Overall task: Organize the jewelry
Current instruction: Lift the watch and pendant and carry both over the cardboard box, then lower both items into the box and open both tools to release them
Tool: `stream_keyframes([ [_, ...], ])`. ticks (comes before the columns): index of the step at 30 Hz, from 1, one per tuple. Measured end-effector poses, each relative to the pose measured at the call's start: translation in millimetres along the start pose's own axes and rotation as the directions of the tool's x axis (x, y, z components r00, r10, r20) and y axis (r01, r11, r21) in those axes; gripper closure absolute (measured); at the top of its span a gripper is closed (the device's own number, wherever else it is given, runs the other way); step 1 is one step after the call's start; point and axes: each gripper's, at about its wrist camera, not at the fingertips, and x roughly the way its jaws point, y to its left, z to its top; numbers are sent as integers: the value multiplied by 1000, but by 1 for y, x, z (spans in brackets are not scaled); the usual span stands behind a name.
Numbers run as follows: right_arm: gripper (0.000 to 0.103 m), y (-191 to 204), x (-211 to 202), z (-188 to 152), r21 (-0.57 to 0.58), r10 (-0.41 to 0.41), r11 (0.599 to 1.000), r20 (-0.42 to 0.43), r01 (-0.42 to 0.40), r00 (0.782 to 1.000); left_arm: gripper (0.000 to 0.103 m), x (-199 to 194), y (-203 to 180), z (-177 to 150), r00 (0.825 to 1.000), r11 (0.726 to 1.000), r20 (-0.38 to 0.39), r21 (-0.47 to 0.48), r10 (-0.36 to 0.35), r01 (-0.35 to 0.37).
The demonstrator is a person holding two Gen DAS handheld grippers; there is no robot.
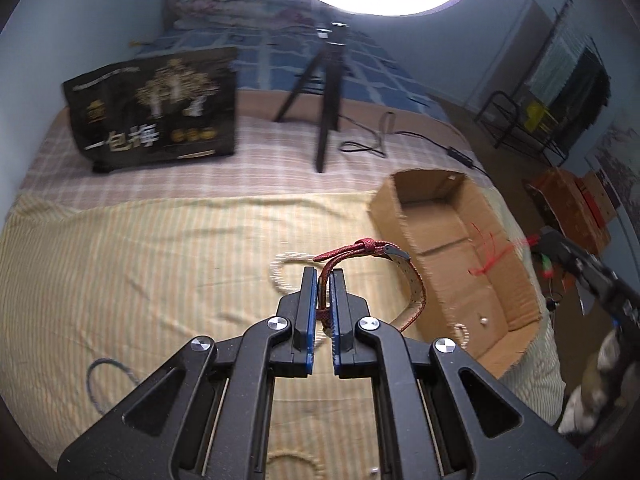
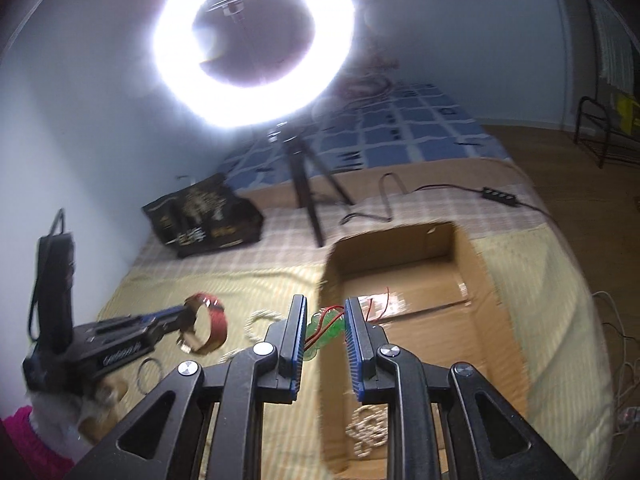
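My left gripper (image 1: pixel 324 276) is shut on a red watch-style strap (image 1: pixel 416 280), which loops out to the right above the yellow bedcover. The same gripper (image 2: pixel 180 322) and strap (image 2: pixel 214 320) show at the left of the right wrist view. My right gripper (image 2: pixel 325 304) is shut on a green bead ornament with red string (image 2: pixel 322 330), held over the near left rim of an open cardboard box (image 2: pixel 400 248). In the left wrist view the box (image 1: pixel 432 188) lies right of the strap, and the right gripper (image 1: pixel 560 248) hangs blurred beyond it.
A white bead bracelet (image 1: pixel 280 272) and a thin metal bangle (image 2: pixel 150 372) lie on the cover. A pearl strand (image 2: pixel 368 428) sits in the box. A ring light's tripod (image 1: pixel 326 92), a cable and a black bag (image 1: pixel 160 108) stand further back.
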Motion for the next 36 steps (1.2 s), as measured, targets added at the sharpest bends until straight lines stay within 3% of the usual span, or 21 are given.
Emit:
stream_keyframes([
  [20, 86, -57, 28, 25, 35, -71, 997, 9, 70, 997, 99, 33, -103, -10, 996, 987, -30, 133, -83, 86],
  [36, 83, -67, 48, 28, 59, -61, 996, -6, 61, 998, 99, 57, -125, -7, 993, 984, -44, 137, -113, 118],
])
